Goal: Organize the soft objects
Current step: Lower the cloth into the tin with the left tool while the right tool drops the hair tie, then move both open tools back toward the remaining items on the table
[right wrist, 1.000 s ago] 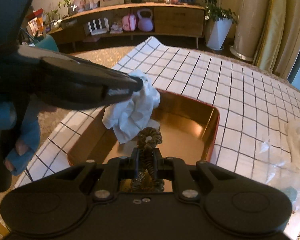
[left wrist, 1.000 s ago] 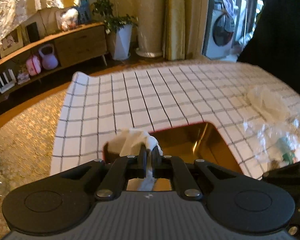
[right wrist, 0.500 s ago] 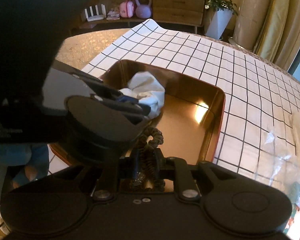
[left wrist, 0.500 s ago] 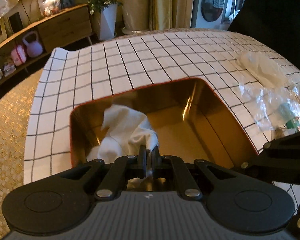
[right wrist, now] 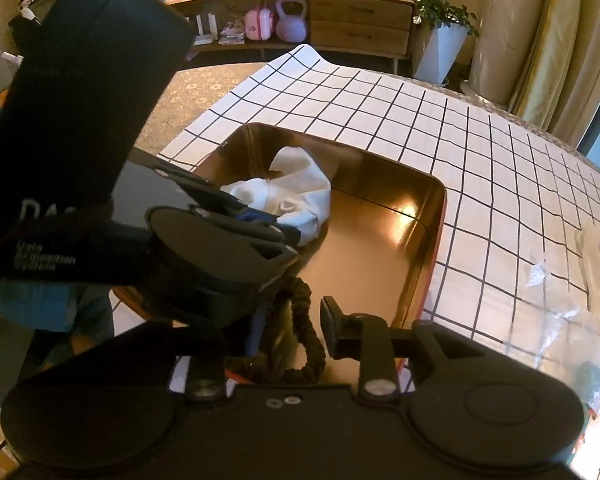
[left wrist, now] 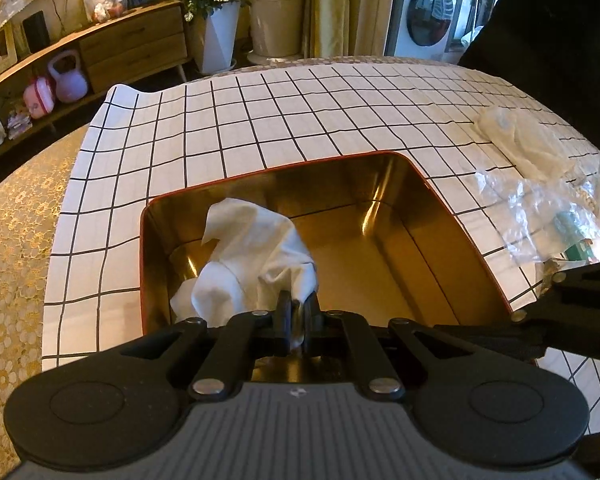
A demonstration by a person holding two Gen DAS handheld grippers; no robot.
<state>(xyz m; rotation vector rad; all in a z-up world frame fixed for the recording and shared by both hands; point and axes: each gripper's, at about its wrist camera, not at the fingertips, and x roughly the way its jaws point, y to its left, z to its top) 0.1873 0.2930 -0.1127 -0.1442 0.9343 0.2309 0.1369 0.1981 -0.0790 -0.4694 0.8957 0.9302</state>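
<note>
A gold tin tray with a red rim sits on the checked tablecloth. My left gripper is shut on a crumpled white cloth, which rests in the tray's near left corner. In the right wrist view the same cloth lies under the left gripper. My right gripper hangs over the tray's near edge with its jaws opening. A dark scrunchie droops loosely between them. One finger shows; the other is hidden behind the left gripper.
Crinkled clear plastic bags and a pale bagged bundle lie on the tablecloth to the tray's right. A gold patterned cover hangs past the cloth's left edge. A sideboard with a purple kettlebell stands far behind.
My left gripper has sunk with the white cloth from above the tray down into it. The right jaws, pinched on the scrunchie before, have spread apart.
</note>
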